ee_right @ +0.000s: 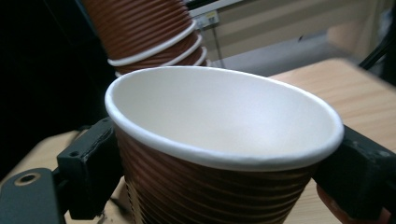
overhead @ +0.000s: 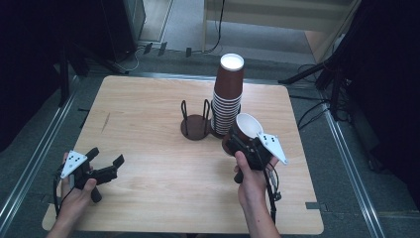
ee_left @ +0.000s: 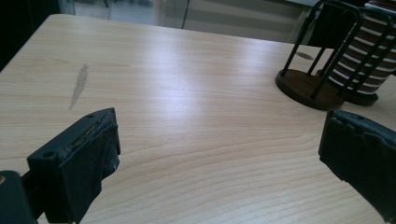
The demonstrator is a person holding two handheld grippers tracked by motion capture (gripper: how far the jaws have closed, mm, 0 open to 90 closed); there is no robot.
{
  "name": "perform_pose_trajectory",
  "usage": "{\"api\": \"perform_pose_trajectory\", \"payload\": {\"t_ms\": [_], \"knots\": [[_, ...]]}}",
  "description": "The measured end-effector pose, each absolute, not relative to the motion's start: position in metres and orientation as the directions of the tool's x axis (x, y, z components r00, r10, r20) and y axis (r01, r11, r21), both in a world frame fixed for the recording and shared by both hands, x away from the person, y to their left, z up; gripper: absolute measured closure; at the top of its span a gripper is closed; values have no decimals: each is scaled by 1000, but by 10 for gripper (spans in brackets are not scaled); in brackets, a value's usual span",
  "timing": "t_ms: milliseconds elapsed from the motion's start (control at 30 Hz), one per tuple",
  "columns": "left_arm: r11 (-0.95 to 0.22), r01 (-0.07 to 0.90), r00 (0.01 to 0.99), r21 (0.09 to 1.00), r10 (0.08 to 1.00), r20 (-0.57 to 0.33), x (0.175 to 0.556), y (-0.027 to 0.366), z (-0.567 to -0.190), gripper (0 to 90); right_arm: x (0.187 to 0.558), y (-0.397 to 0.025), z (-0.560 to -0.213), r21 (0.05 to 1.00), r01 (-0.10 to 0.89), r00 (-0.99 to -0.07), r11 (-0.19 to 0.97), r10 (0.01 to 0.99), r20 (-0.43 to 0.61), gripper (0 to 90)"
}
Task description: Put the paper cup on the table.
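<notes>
A brown ribbed paper cup (overhead: 242, 131) (ee_right: 219, 154) with a white inside is held in my right gripper (overhead: 241, 145) (ee_right: 224, 177), whose jaws press on its two sides; it is tilted, mouth up and away. Just behind it stands a tall stack of the same cups (overhead: 228, 94) (ee_right: 144, 32), upside down on a holder. An empty dark wire cup holder (overhead: 195, 124) (ee_left: 313, 79) stands left of the stack. My left gripper (overhead: 105, 159) (ee_left: 219, 154) hovers open near the table's front left, nothing between its jaws.
The light wooden table (overhead: 148, 114) has a small grey smudge (ee_left: 78, 86) at its left. Dark stands and cables surround the table on the floor.
</notes>
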State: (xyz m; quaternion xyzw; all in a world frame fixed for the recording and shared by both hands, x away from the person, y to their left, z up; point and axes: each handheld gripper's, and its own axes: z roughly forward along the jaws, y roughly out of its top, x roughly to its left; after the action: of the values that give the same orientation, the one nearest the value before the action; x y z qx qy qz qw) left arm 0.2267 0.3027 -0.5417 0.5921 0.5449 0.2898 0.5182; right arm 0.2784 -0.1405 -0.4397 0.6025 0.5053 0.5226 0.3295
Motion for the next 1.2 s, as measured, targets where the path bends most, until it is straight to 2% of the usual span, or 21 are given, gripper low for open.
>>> {"api": "perform_pose_trajectory", "payload": {"t_ms": [167, 433, 700, 1033, 1200], "knots": [[128, 323, 214, 938, 955, -204, 225, 306, -543, 0, 280, -151, -447, 958, 215, 8, -192, 981, 194, 101], [107, 321, 185, 941, 967, -173, 227, 307, -546, 0, 283, -168, -466, 987, 141, -12, -79, 997, 82, 99], [89, 333, 180, 939, 971, -156, 228, 306, -544, 0, 284, -182, -485, 987, 143, -55, -71, 995, 80, 99], [28, 378, 181, 925, 978, -103, 231, 299, -548, 0, 288, -198, -493, 990, 129, -32, -49, 998, 54, 99], [32, 391, 190, 920, 975, -114, 231, 298, -549, 0, 296, -206, -498, 990, 135, -4, -52, 999, 54, 99]]}}
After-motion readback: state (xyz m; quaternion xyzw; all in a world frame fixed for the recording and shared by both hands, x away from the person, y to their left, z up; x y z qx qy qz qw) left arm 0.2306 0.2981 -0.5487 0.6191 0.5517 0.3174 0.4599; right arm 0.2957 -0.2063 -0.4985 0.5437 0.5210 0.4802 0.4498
